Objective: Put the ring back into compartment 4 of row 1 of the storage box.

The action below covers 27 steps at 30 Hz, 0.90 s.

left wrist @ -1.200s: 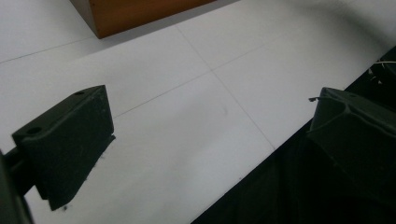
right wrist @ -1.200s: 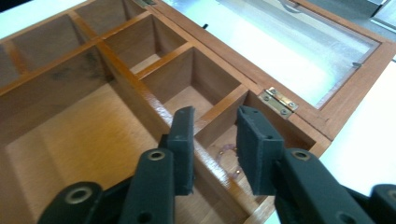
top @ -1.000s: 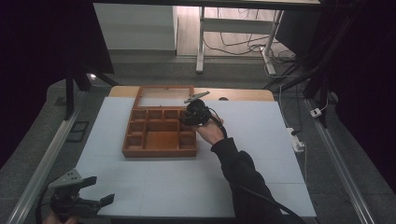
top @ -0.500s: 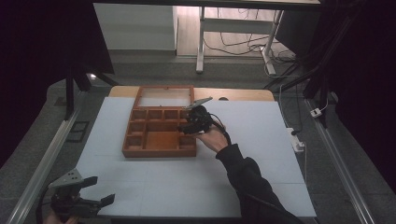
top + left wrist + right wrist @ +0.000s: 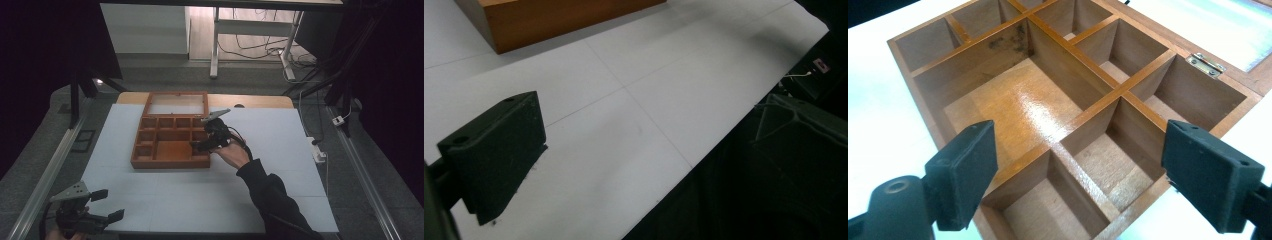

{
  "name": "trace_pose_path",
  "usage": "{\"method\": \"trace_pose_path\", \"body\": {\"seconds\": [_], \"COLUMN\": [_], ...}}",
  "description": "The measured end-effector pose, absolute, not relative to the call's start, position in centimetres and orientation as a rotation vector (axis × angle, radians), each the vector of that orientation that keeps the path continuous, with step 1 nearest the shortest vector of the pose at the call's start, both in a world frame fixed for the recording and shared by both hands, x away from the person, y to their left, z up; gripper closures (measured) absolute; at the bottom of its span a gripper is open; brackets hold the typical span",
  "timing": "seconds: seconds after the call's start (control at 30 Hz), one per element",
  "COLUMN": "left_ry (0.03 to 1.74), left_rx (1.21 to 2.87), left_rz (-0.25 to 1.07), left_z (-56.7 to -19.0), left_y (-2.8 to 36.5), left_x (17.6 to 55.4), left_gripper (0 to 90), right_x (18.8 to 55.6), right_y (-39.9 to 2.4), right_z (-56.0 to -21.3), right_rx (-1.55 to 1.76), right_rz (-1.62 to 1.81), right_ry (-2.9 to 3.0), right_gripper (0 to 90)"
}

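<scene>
A wooden box (image 5: 170,161) with several empty compartments lies mid-table, its glass-paned lid (image 5: 177,103) folded flat behind it. My right gripper (image 5: 202,145) hovers open over the box's right side, held by a hand (image 5: 232,155). In the right gripper view its wide-apart jaws (image 5: 1078,135) frame the small right compartments, with the big compartment (image 5: 1013,105) to their left and a brass hinge (image 5: 1205,64) beyond. My left gripper (image 5: 107,205) rests open at the table's near left corner. One of its fingers (image 5: 499,150) hangs over bare white table, with the box's corner (image 5: 554,20) farther off.
The white table (image 5: 280,175) ends at metal rails (image 5: 50,165) on both sides. A power strip with cables (image 5: 317,150) lies off the right edge. A dark shape (image 5: 784,165) sits below the near table edge in the left gripper view.
The right gripper has drifted a little toward the near side along the box's right edge. The left gripper has stayed put.
</scene>
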<state>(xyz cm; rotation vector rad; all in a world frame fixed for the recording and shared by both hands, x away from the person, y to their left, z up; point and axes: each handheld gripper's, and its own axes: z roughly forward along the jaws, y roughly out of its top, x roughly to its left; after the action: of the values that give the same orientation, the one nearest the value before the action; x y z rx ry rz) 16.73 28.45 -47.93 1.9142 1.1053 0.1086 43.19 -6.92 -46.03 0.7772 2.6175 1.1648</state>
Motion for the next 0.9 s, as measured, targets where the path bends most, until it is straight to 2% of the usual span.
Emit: {"method": "trace_pose_path", "body": {"seconds": [0.33,0.9], "left_ry": [1.127,1.148], "left_rx": [1.921,1.920], "left_rz": [0.129,0.140], "left_z": [-47.9,-48.0], "left_y": [28.5,28.7], "left_x": [16.7,16.7], "left_gripper": [0.0,0.0], "right_x": [41.6,38.5], "right_y": [-8.4,-9.8], "right_z": [-44.9,-44.4], "right_rx": [0.780,0.754], "right_rz": [1.197,1.212], "right_ry": [2.620,2.605], "right_gripper": [3.7,0.0]}}
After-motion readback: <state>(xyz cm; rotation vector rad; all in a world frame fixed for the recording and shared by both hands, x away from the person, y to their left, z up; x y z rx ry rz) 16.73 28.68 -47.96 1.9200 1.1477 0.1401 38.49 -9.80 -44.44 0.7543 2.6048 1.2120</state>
